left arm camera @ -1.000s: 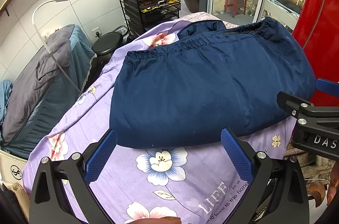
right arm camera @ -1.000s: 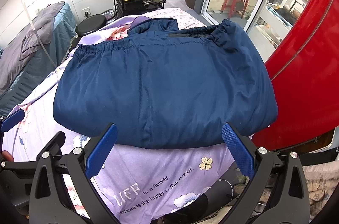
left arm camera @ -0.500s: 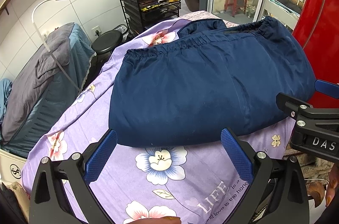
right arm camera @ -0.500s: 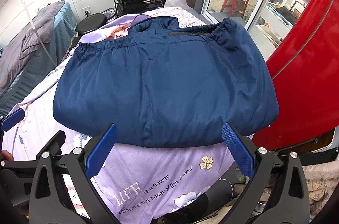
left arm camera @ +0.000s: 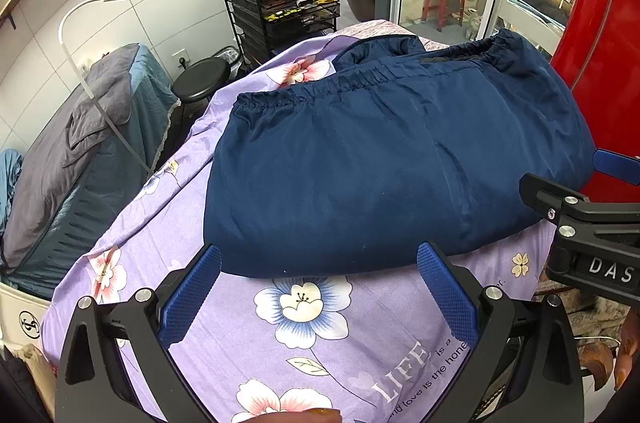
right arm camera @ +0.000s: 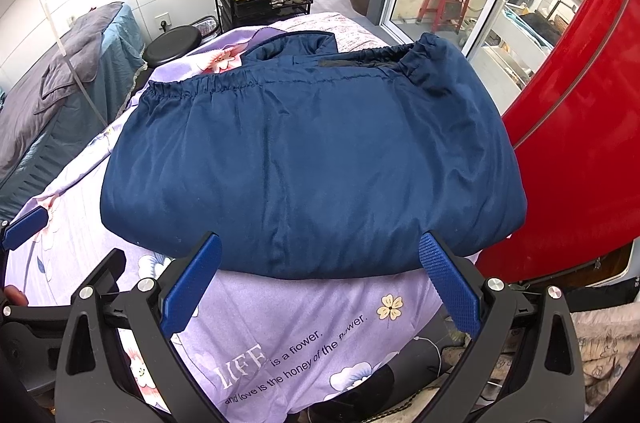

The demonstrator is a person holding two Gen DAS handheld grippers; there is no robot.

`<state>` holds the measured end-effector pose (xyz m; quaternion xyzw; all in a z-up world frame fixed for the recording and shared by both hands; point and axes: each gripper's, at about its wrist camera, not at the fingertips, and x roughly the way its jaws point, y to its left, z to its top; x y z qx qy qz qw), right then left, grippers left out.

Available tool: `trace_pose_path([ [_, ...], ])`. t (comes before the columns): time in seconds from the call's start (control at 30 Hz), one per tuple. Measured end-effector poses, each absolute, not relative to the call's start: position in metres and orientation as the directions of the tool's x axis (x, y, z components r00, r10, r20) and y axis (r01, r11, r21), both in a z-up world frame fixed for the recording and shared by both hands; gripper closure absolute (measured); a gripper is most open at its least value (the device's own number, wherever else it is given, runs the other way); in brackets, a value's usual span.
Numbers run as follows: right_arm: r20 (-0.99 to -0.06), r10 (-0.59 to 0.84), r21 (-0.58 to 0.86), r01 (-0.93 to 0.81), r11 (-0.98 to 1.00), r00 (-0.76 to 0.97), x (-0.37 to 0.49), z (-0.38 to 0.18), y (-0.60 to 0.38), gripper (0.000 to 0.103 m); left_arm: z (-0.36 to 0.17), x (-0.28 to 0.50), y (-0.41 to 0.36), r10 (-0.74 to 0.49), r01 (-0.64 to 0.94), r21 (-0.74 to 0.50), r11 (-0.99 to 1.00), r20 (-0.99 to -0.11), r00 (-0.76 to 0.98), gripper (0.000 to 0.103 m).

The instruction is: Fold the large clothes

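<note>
Blue ribbed pads line both grippers, and each pair of fingers stands spread wide with nothing between them. At the bottom of the left wrist view the left gripper (left arm camera: 318,271) hovers over a lilac flowered sheet (left arm camera: 320,351) printed with the word LIFE; the right gripper (right arm camera: 320,263) fills the bottom of its own view the same way — its black frame also pokes in at the right edge of the left view. Just beyond the fingertips, across the middle of both frames, lies the navy garment (right arm camera: 312,167), folded into a thick bundle on the sheet, its elastic gathered hem (left arm camera: 304,93) along the far edge. Farther back, upper centre, a black wire cart (left arm camera: 284,11) carries bottles — a black stool (left arm camera: 200,83) stands at left centre, a red panel (right arm camera: 580,143) fills the right side.
</note>
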<state>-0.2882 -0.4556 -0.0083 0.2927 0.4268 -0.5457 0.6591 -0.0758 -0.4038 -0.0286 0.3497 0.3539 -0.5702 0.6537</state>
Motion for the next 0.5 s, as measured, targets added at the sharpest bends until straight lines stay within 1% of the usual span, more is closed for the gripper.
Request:
trace_pose_path([
  [0.5,-0.882,-0.469,-0.08,0.969,0.233,0.04,-0.2881,-0.0082,-0.4551,0.006,-0.0286,-0.0766,-0.4031,-0.496,0.992,0.043,0.117,-0.863,0.095,0.006],
])
